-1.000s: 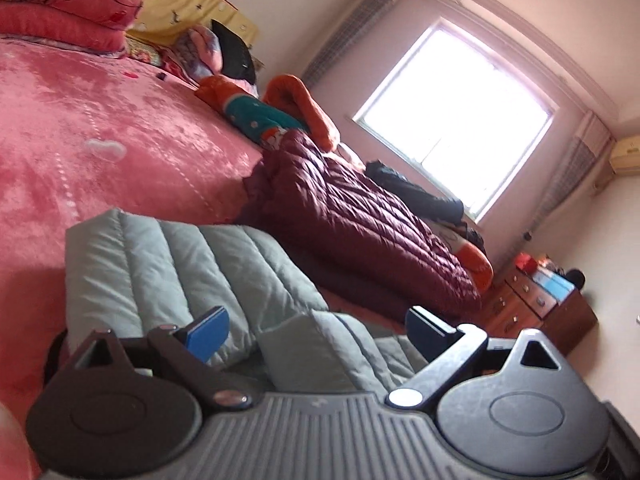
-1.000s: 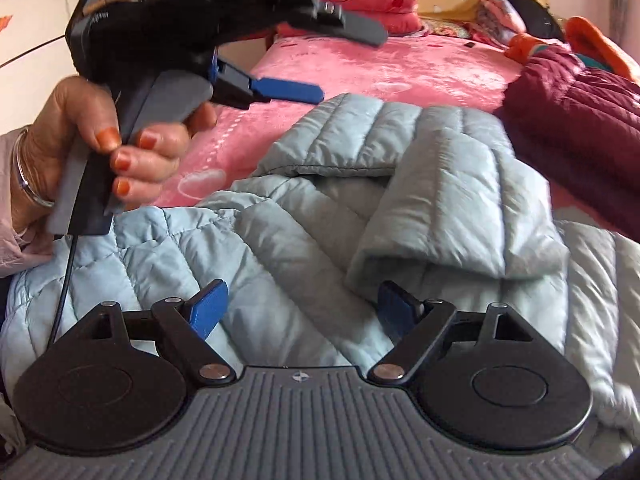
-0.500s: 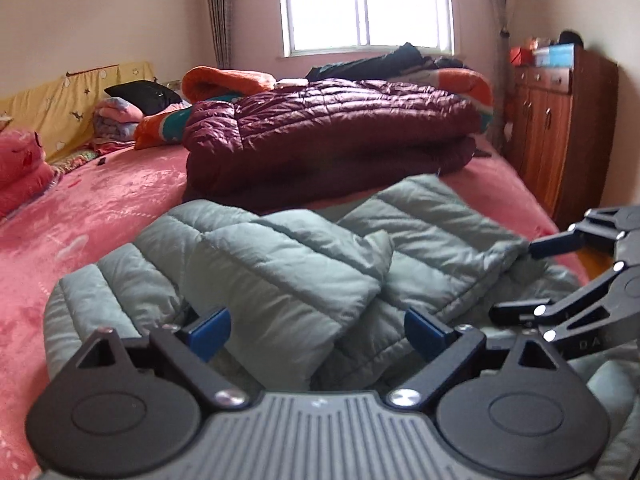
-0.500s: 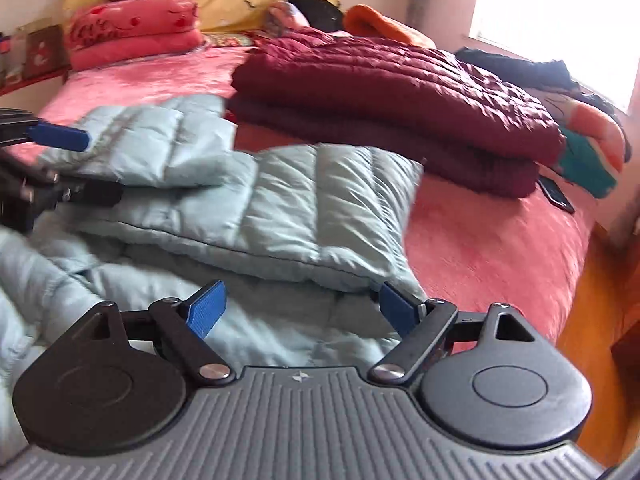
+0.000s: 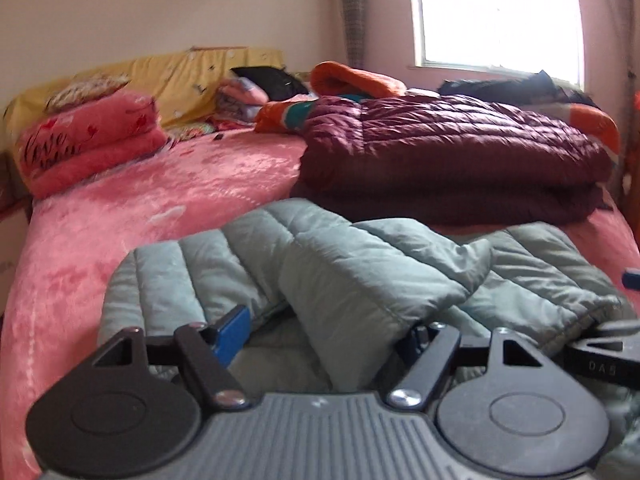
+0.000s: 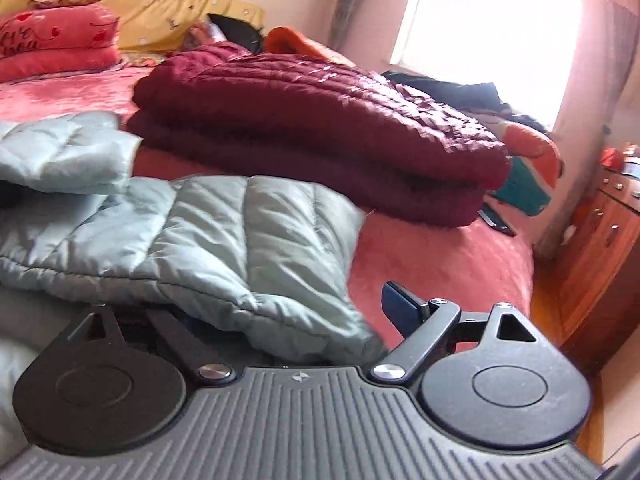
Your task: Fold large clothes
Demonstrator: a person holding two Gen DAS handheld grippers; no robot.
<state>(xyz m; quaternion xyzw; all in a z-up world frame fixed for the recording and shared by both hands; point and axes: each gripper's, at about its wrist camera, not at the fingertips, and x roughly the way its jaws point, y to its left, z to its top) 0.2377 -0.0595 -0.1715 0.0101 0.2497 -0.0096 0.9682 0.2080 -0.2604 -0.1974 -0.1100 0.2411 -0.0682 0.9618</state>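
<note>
Pale green padded jacket [image 5: 360, 276] lies between both low, forward-pointing hand-held grippers' parted jaws, left just closing.

Two puffer jackets – one grey-green [image 5: 360, 264], one maroon [image 5: 452, 152]; two grippers – left [image 5: 320, 340], right [image 6: 288, 312].

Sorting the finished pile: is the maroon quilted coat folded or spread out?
Folded. The maroon quilted coat lies doubled on the pink bedspread, two stacked layers showing along its near edge.
</note>
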